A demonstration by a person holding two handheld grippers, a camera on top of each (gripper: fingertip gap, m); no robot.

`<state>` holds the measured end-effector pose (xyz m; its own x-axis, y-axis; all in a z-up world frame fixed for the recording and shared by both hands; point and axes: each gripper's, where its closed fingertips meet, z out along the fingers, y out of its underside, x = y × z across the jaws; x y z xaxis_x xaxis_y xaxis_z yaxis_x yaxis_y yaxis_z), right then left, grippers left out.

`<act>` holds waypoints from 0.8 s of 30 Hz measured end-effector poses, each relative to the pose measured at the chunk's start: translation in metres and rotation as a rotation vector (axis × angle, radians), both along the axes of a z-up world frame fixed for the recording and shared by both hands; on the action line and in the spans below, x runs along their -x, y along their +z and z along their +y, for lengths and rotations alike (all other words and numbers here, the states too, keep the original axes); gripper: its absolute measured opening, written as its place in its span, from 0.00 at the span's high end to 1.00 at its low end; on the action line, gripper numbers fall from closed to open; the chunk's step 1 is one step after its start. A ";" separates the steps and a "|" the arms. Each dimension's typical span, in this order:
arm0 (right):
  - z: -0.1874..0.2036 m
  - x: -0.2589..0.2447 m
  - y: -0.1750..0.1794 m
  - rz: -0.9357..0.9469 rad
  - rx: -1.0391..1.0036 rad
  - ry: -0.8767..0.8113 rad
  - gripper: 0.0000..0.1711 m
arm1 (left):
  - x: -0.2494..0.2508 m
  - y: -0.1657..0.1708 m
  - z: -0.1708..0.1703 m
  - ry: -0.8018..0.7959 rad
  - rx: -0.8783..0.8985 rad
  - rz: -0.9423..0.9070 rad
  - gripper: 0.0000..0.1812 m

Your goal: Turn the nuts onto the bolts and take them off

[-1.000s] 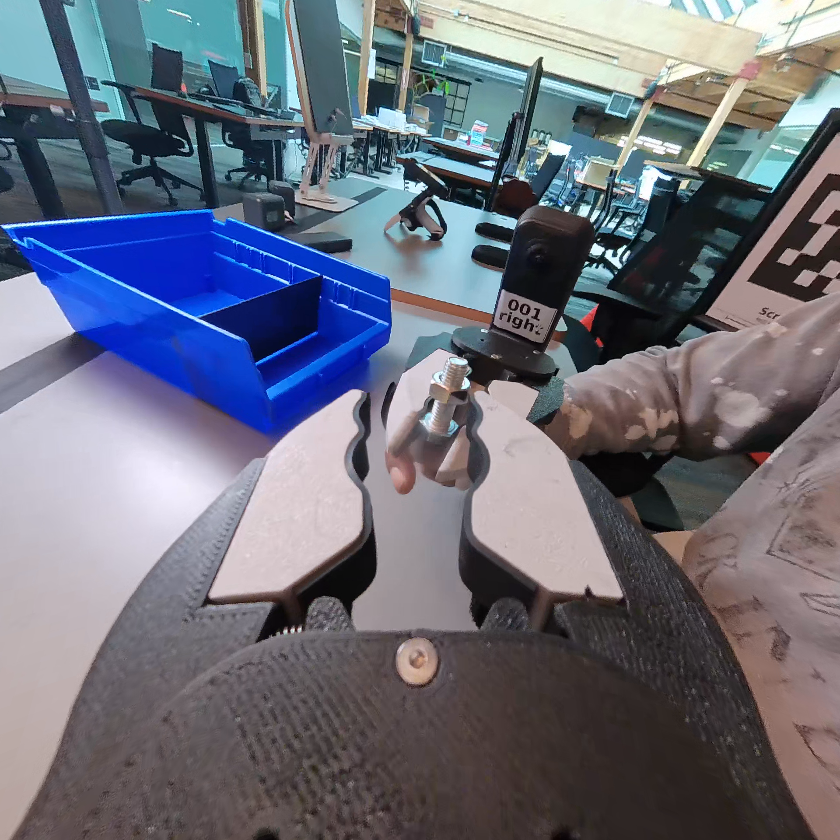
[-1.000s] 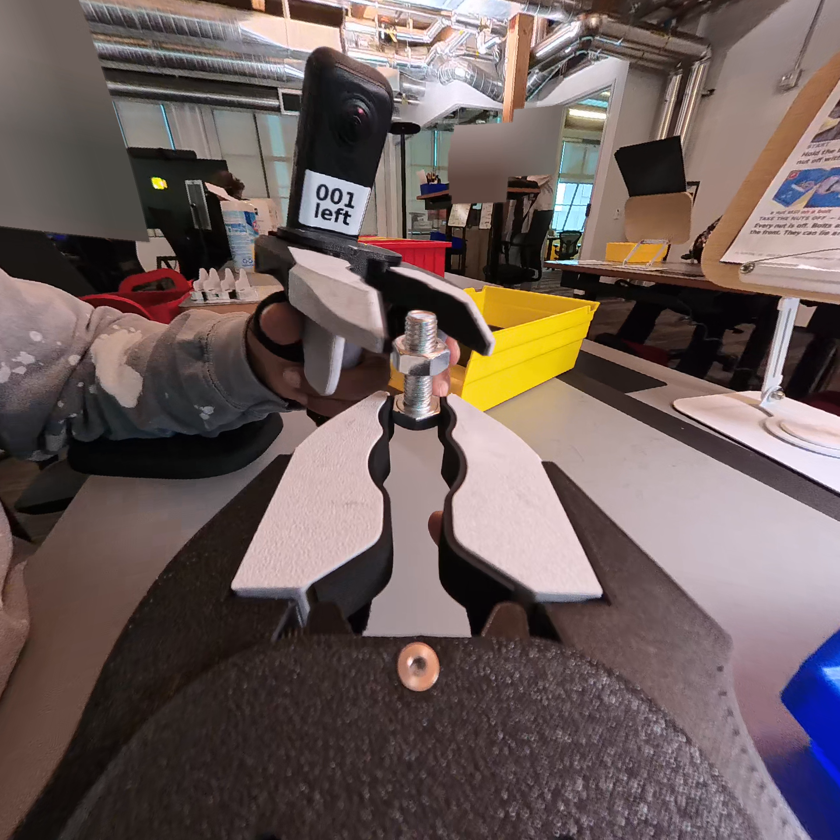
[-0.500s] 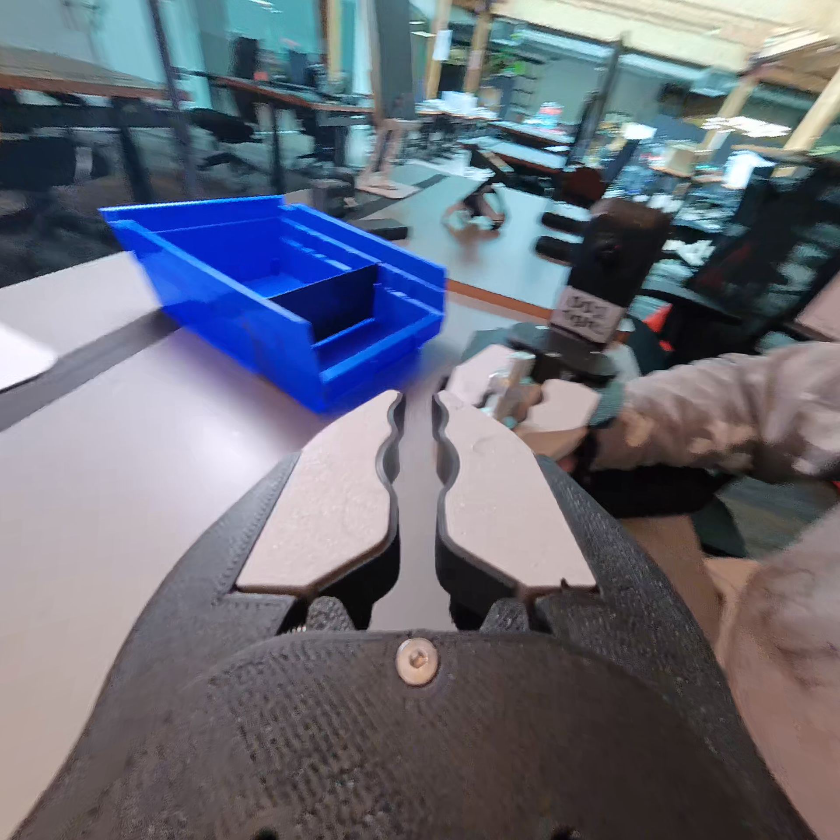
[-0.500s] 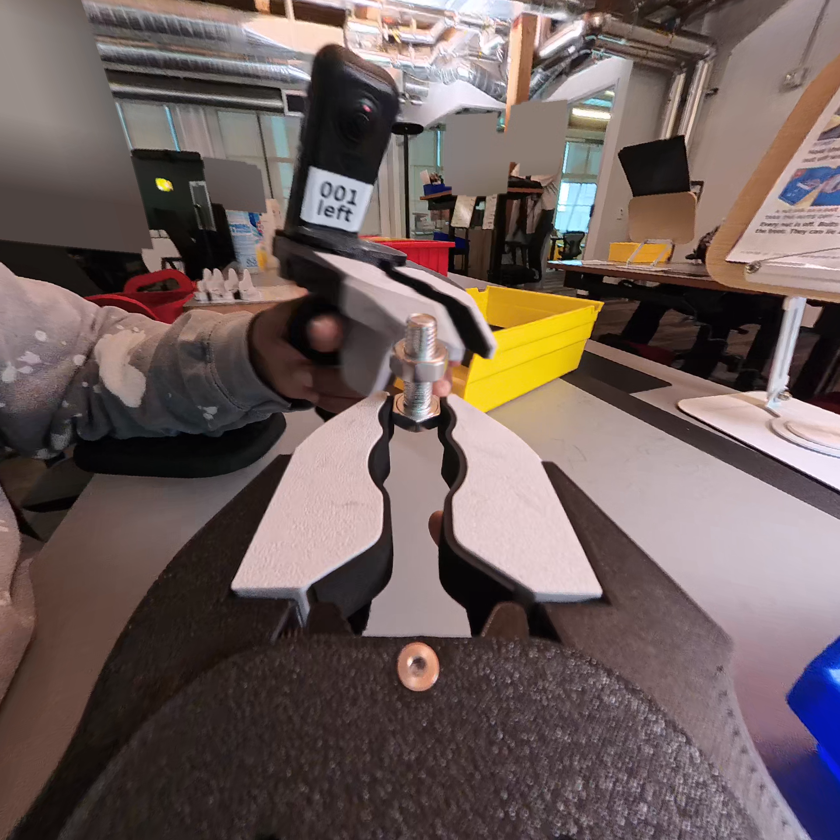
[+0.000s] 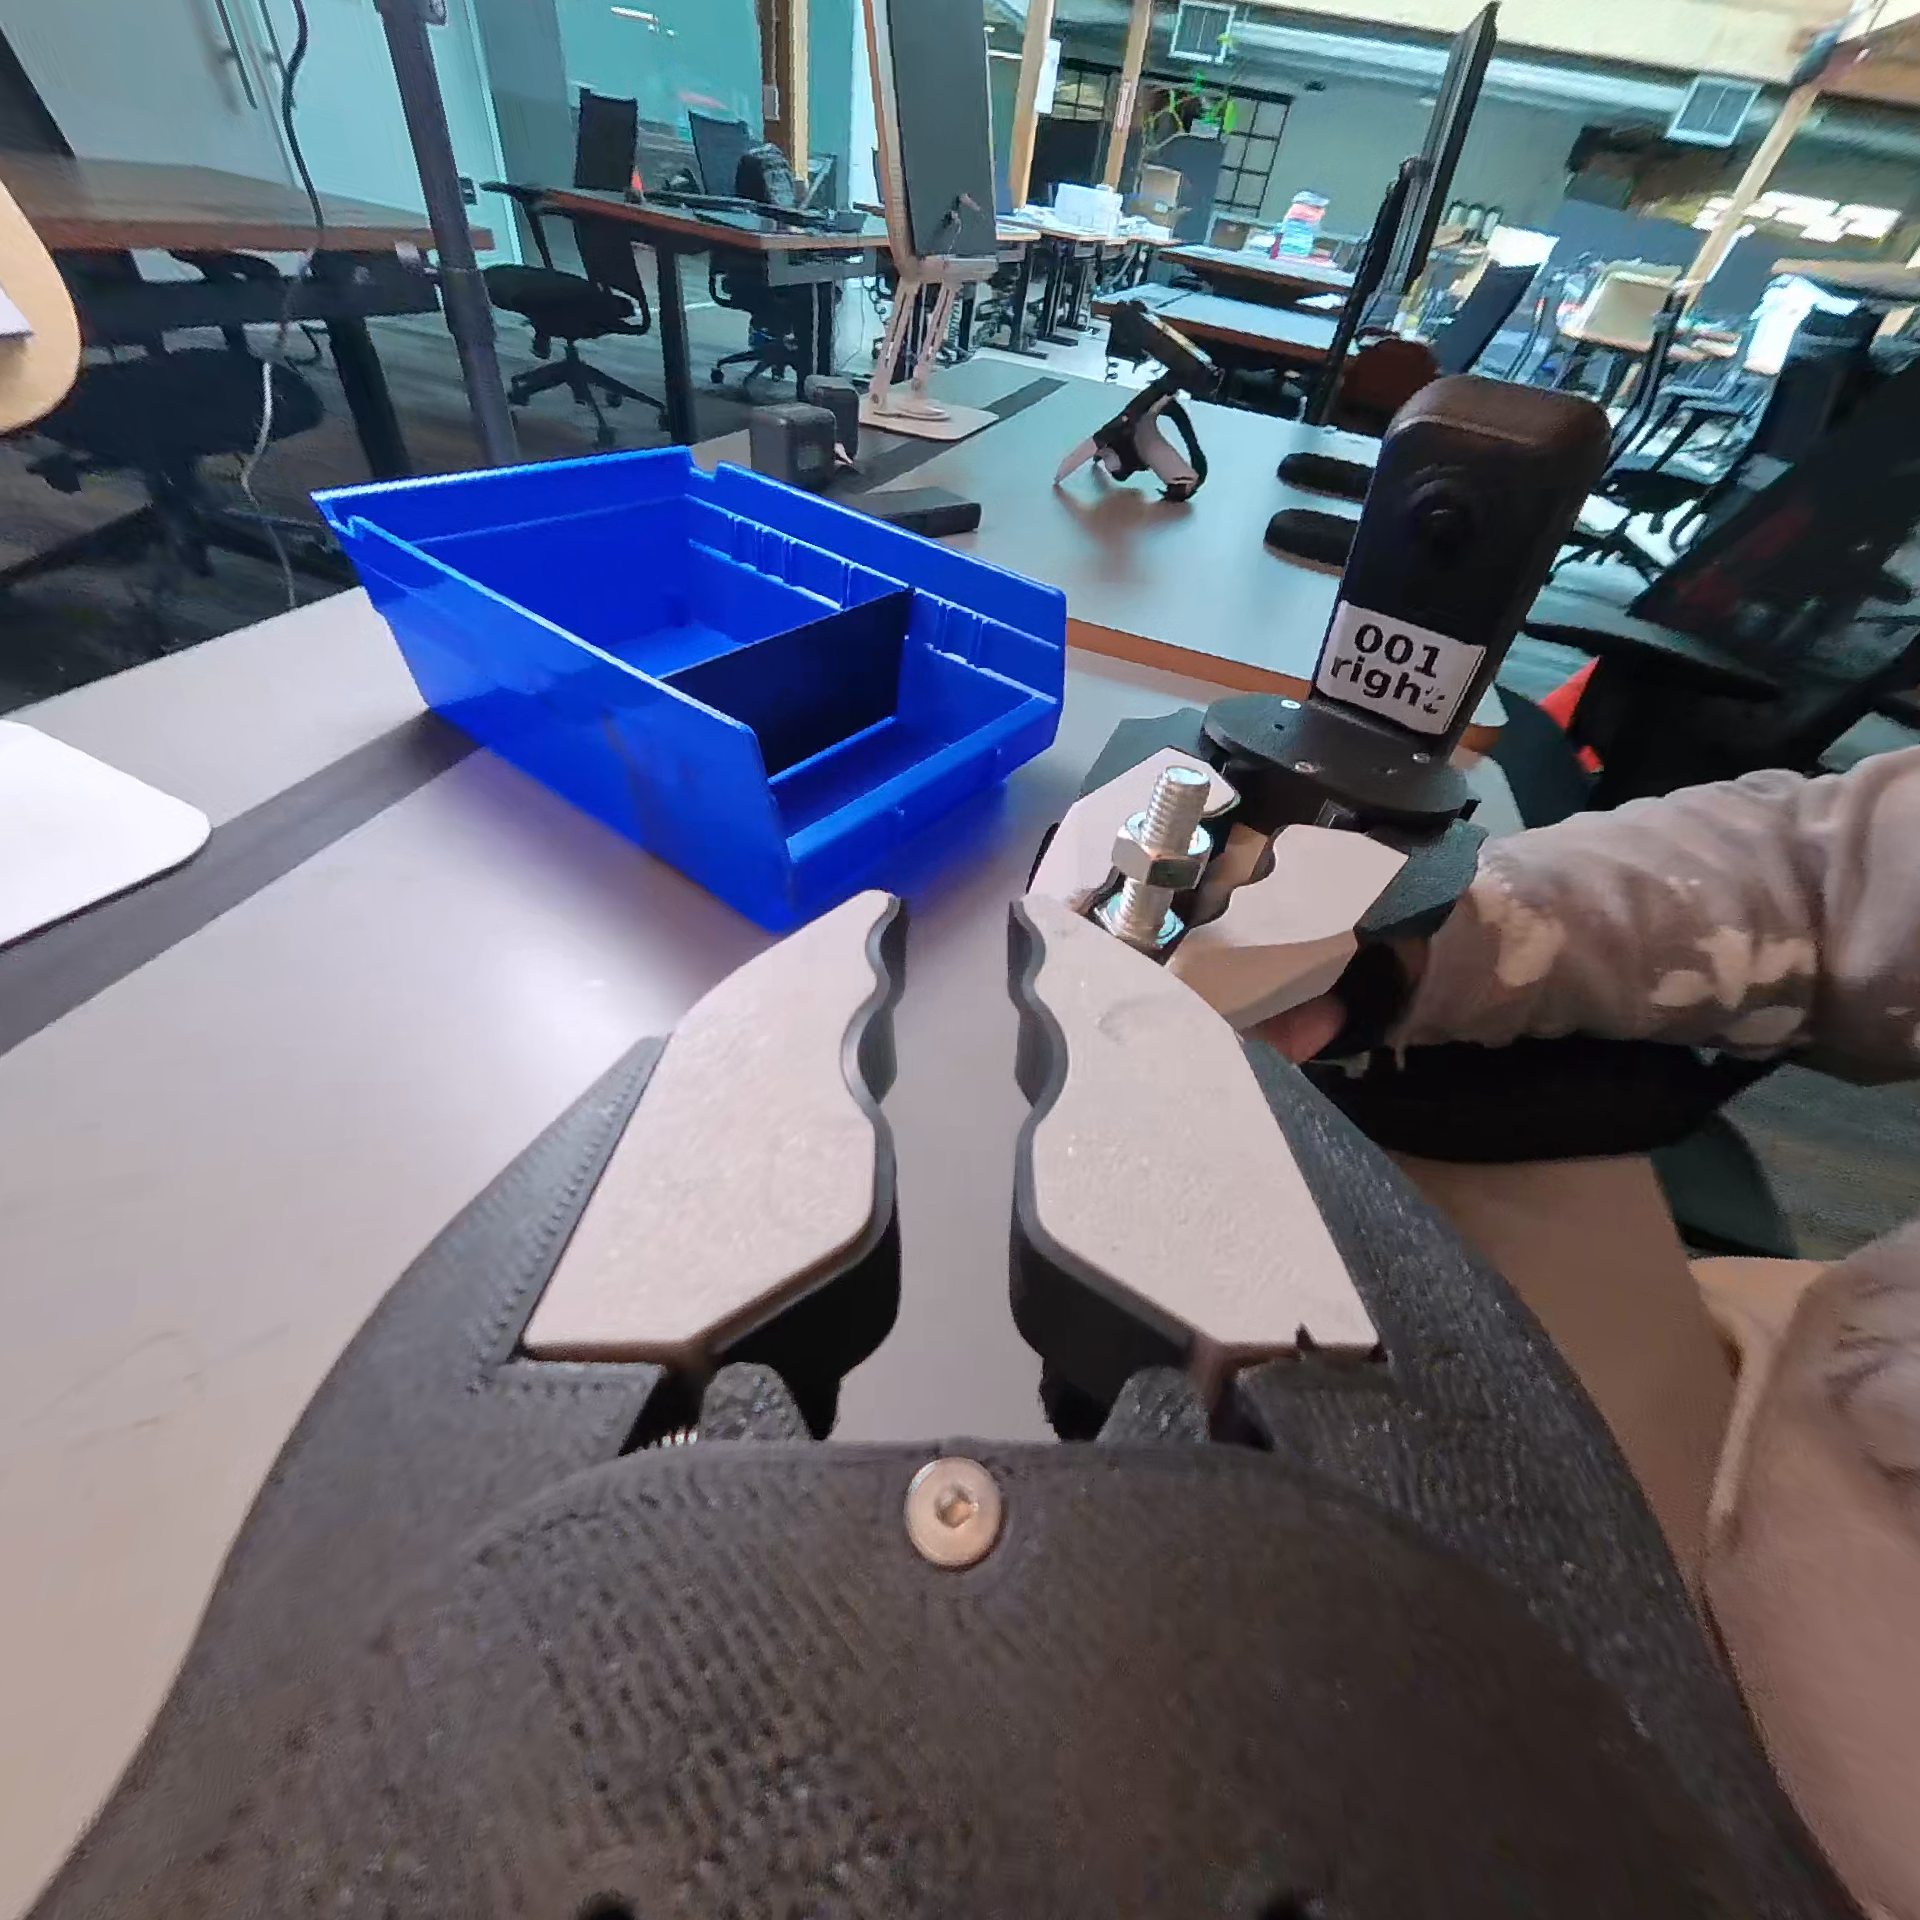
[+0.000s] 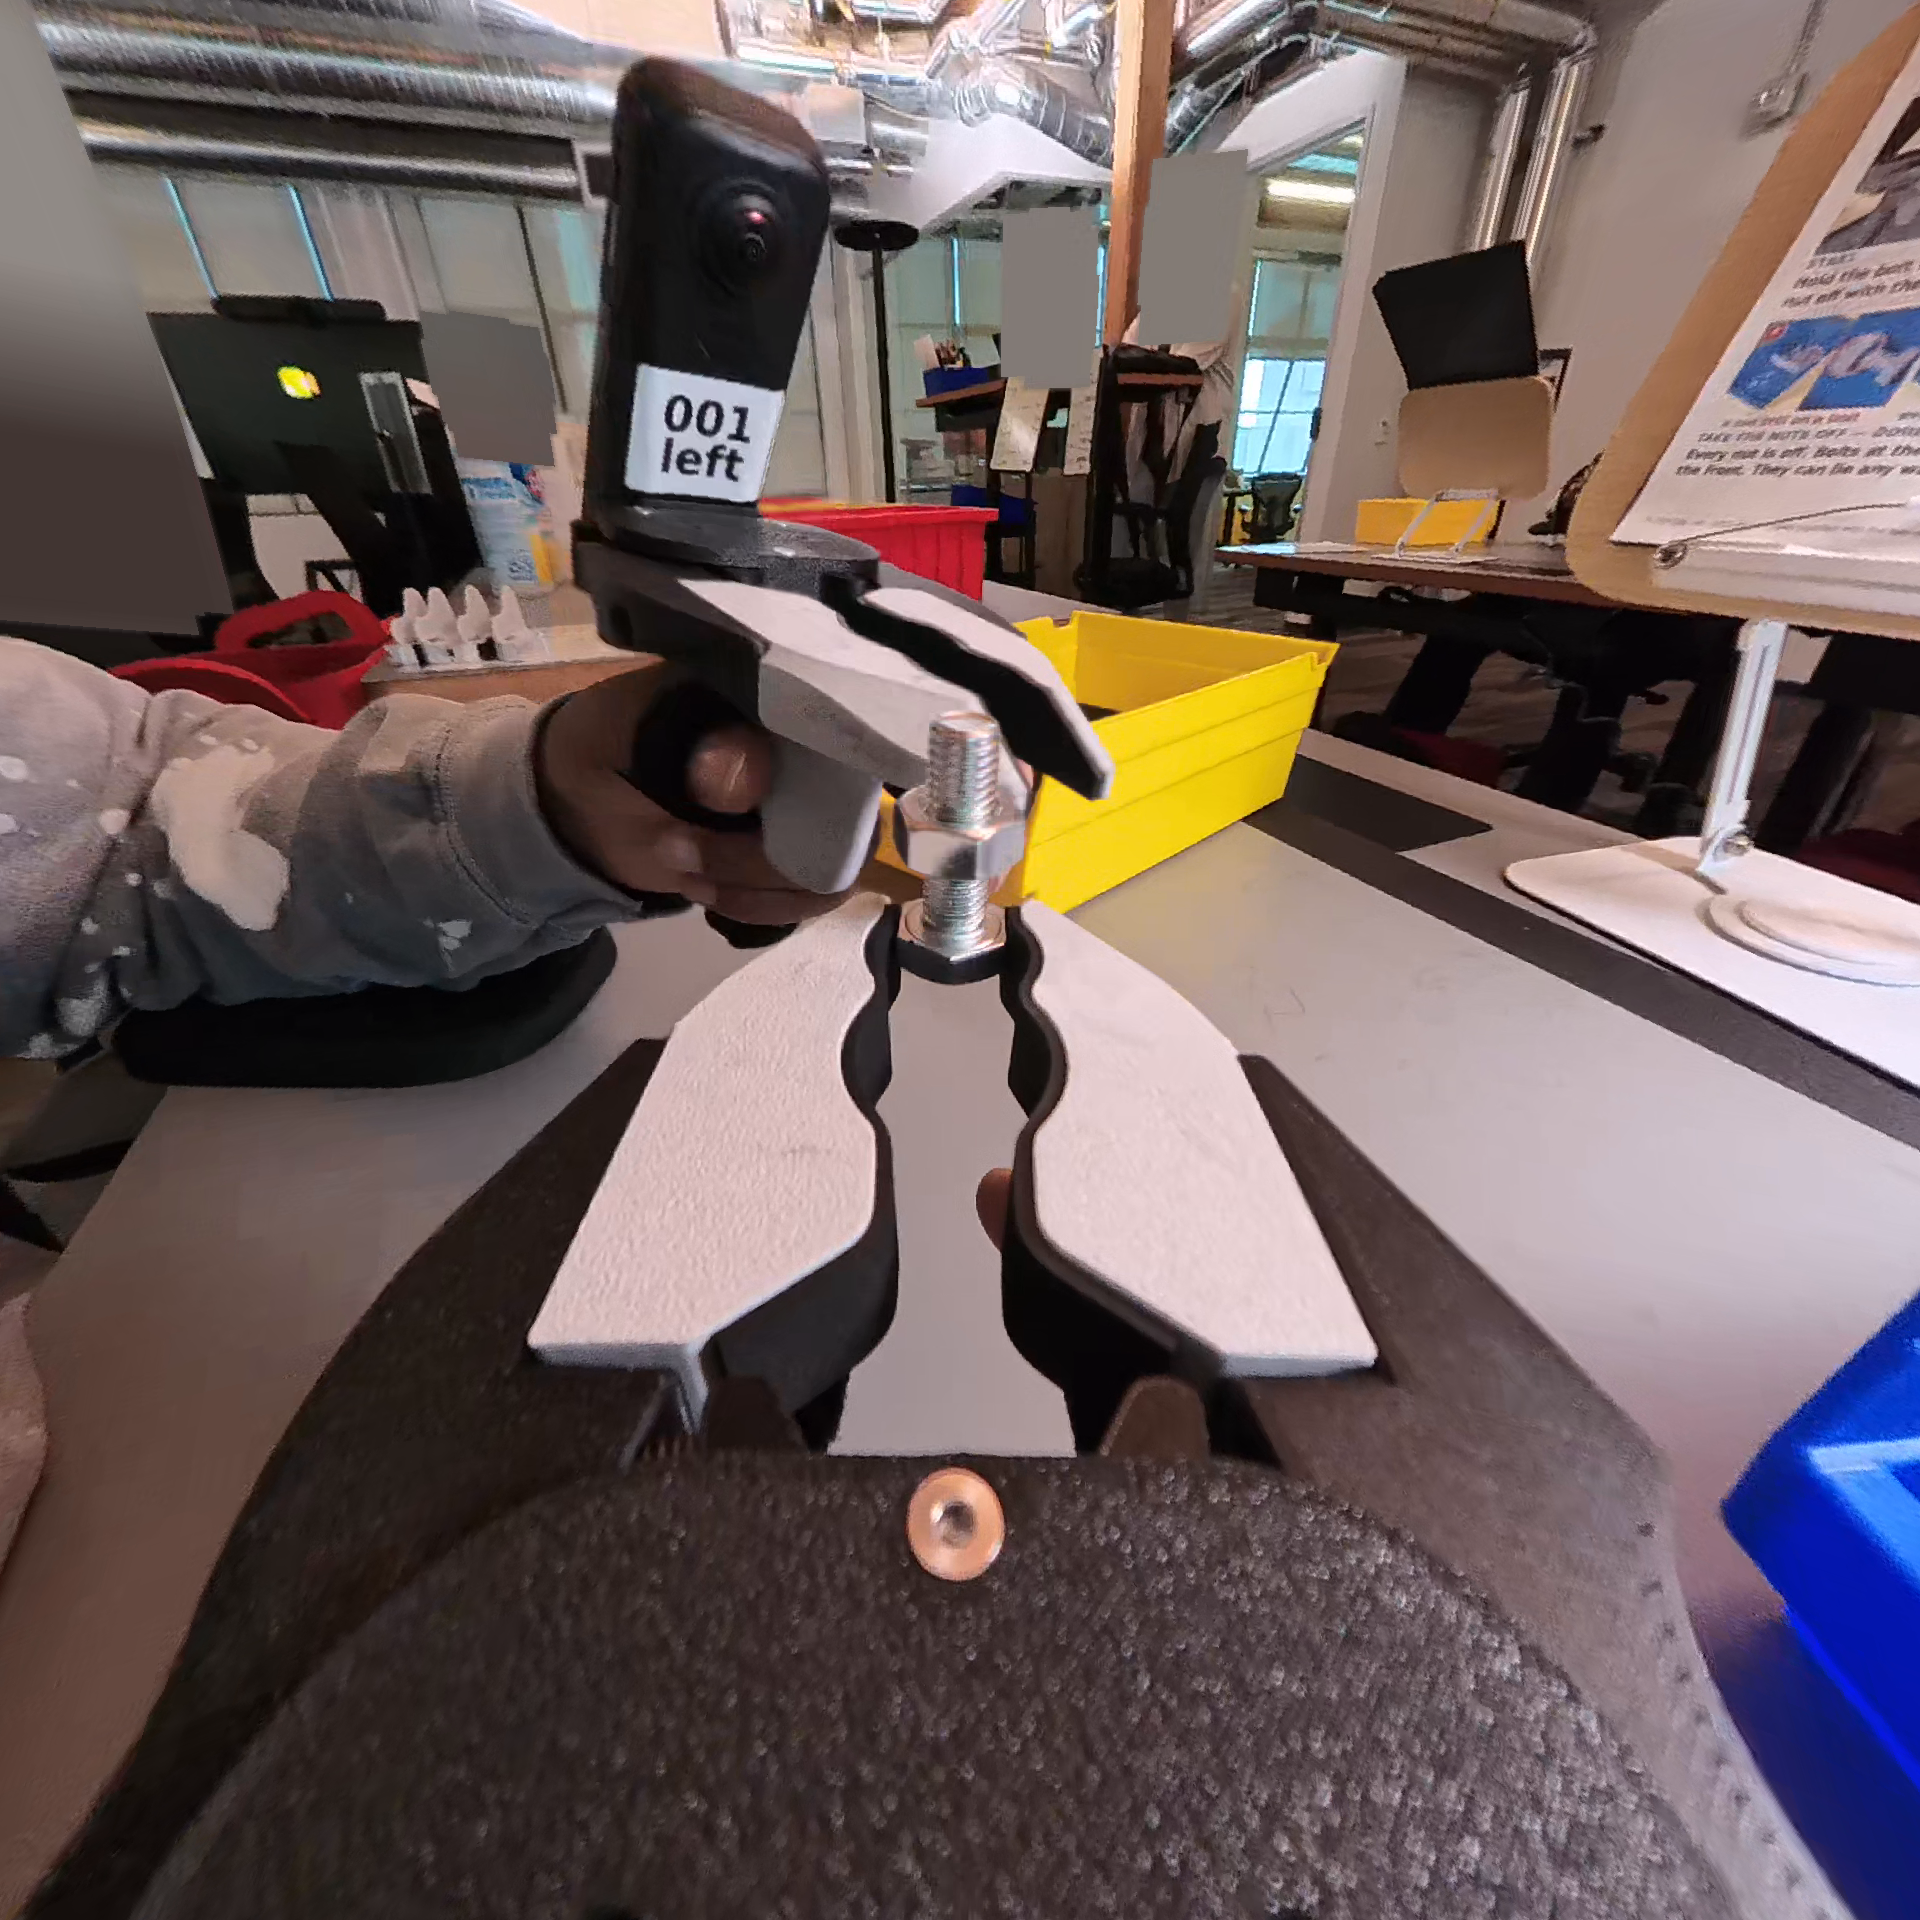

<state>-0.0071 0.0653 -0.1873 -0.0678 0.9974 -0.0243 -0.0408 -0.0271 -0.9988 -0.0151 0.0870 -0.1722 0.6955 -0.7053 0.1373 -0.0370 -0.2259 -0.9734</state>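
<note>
Right wrist view: right gripper [image 6: 954,951] pinches upright bolt [image 6: 961,831]'s head; left gripper [image 5: 954,914] spread, empty beside it.

Shiny metal bolt [image 6: 961,831], glossy plastic blue bin [image 5: 717,665], matt table [image 5: 260,1091].

The right gripper [image 6: 951,930] was clamped at its fingertips, level and pointing forward, while the left gripper [image 5: 954,914] stood empty with fingers slightly parted beside it.

Bin [image 5: 644,665] on table [image 5: 260,1091], left of bolt [image 5: 1158,862].
</note>
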 end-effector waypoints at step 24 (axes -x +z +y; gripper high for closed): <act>0.004 0.002 -0.006 -0.043 0.024 -0.021 0.89 | 0.003 -0.008 0.004 0.010 0.011 0.022 0.91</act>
